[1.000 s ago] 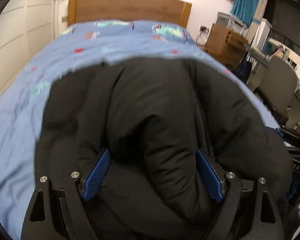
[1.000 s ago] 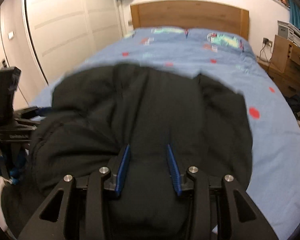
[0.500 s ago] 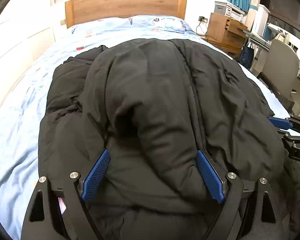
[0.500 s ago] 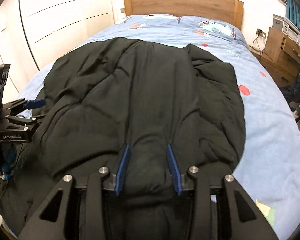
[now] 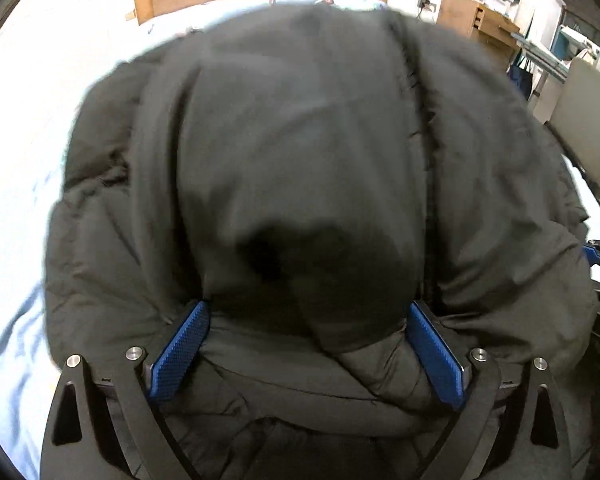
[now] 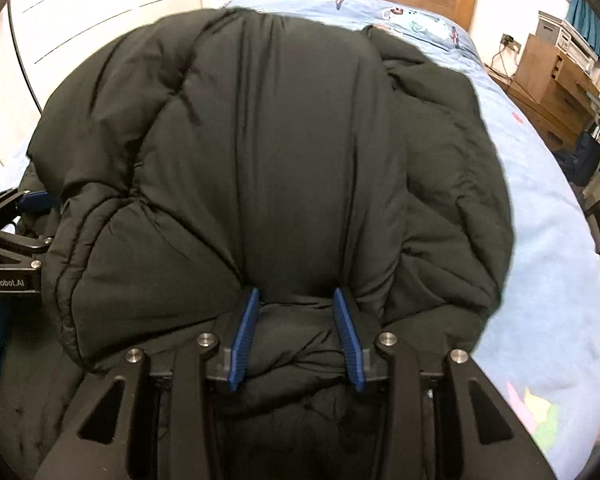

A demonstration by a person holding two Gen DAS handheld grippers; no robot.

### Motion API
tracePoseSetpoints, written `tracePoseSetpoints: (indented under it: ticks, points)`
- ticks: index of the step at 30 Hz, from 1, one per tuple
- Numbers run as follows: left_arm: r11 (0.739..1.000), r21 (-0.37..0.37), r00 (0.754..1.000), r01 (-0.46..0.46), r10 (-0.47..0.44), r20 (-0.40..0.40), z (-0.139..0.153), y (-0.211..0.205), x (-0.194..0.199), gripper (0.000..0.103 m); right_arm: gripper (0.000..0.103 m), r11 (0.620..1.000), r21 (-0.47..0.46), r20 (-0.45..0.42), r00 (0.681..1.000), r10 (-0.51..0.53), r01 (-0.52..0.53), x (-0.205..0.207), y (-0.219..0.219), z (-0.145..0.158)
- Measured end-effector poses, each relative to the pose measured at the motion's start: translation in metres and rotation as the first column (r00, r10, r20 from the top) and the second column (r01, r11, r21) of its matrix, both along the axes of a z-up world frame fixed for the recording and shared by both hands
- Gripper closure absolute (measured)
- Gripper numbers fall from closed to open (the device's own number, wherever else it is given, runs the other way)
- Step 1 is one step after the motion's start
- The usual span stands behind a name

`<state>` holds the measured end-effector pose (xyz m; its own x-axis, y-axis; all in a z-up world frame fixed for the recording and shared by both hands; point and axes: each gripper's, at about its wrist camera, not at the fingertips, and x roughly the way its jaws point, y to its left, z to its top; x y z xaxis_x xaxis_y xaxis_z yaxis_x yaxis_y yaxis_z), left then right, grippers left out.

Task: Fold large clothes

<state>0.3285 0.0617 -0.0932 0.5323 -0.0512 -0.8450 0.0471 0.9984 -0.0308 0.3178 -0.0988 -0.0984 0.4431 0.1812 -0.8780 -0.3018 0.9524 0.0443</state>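
Black padded jacket (image 6: 300,152): spread lengthwise on the bed (image 6: 548,248), bunched toward its foot edge.
Left gripper (image 5: 306,340): jaws just widened; a thick fold lies between.
Right gripper (image 6: 296,332): clamped on the hem fold, beside the left.

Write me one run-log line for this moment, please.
left gripper: jaws just opening, black jacket between | right gripper: shut on black jacket | bed: jacket folded over
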Motion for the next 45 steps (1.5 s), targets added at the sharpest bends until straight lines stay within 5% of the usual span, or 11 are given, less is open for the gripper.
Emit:
tracePoseSetpoints:
  ticks: [5,13,24,34,39,43,45]
  points:
    - [0.998,-0.065,0.998,-0.003,0.007,0.067,0.043,0.022,-0.049,0.006,0.064,0.999,0.044,0.036,0.999,-0.018,0.016,-0.031,-0.026,0.044]
    - [0.998,-0.058,0.995,-0.034,0.039,0.096,0.069,0.08,-0.14,0.002,0.038,0.991,0.069,0.056,0.991,-0.118,0.114,-0.139,-0.114,0.08]
    - [0.975,-0.114,0.98,-0.193,0.197,0.026,0.046,0.153,-0.238,0.001,0.033,0.951,0.128,-0.09,0.958,-0.271,0.281,-0.24,-0.205,0.038]
    - [0.917,-0.263,0.952,-0.302,0.272,-0.143,-0.026,0.196,-0.293,0.001,0.033,0.913,0.249,-0.263,0.93,-0.258,0.323,-0.26,-0.209,-0.031]
    - [0.892,-0.332,0.947,-0.307,0.251,-0.201,-0.055,0.196,-0.311,0.001,0.032,0.904,0.301,-0.284,0.934,-0.218,0.302,-0.272,-0.205,-0.039]
    - [0.847,-0.383,0.928,-0.369,0.313,-0.202,-0.066,0.213,-0.333,0.001,0.032,0.9,0.311,-0.288,0.932,-0.218,0.307,-0.28,-0.205,-0.041]
    - [0.848,-0.369,0.923,-0.382,0.328,-0.201,-0.065,0.221,-0.342,0.001,0.032,0.901,0.307,-0.289,0.932,-0.219,0.307,-0.28,-0.205,-0.041]
